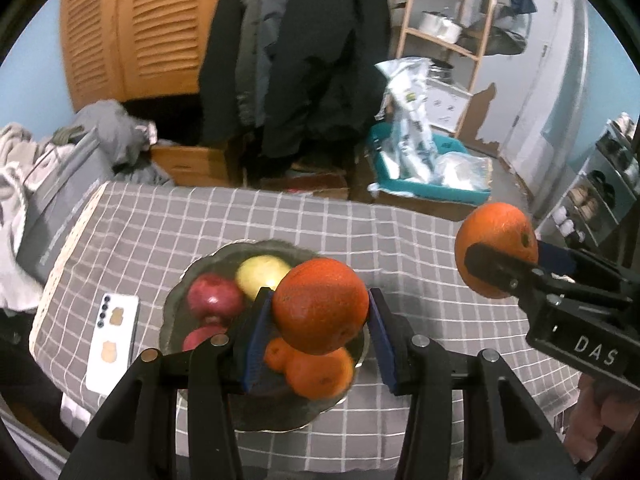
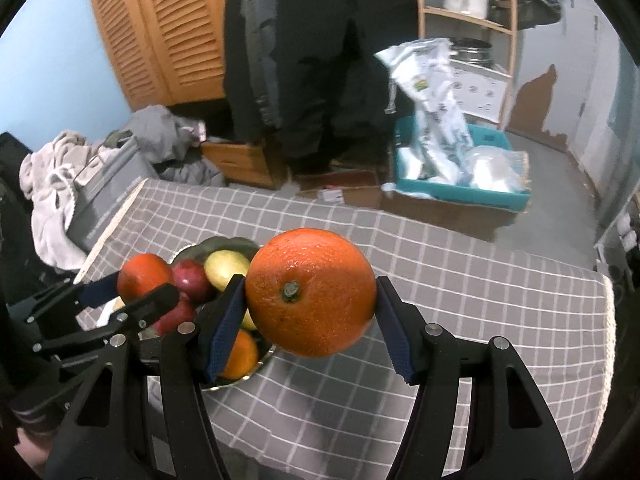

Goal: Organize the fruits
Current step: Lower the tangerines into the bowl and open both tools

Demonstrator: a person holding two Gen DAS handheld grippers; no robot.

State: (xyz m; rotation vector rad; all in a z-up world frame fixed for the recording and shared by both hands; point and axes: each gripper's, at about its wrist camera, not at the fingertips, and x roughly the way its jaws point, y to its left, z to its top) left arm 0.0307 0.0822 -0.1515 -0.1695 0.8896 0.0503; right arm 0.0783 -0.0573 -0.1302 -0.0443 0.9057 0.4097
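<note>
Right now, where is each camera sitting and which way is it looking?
Left wrist view: sits on the left gripper, looking down along its fingers at its orange above the fruit bowl; the right gripper shows at the right.
Right wrist view: sits on the right gripper, looking down at its own orange over the checked tablecloth; the left gripper shows at the left.
Both share the bowl, cloth and both oranges.

The left gripper (image 1: 320, 312) is matte black plastic with angular, triangular-cutout arms, round silver screw heads at the pivots, and dark blue ribbed pads (image 1: 256, 340) lining its fingers. The right gripper (image 2: 310, 304) is built the same way, and its black body carries white lettering reading "DAS" along one side.
</note>
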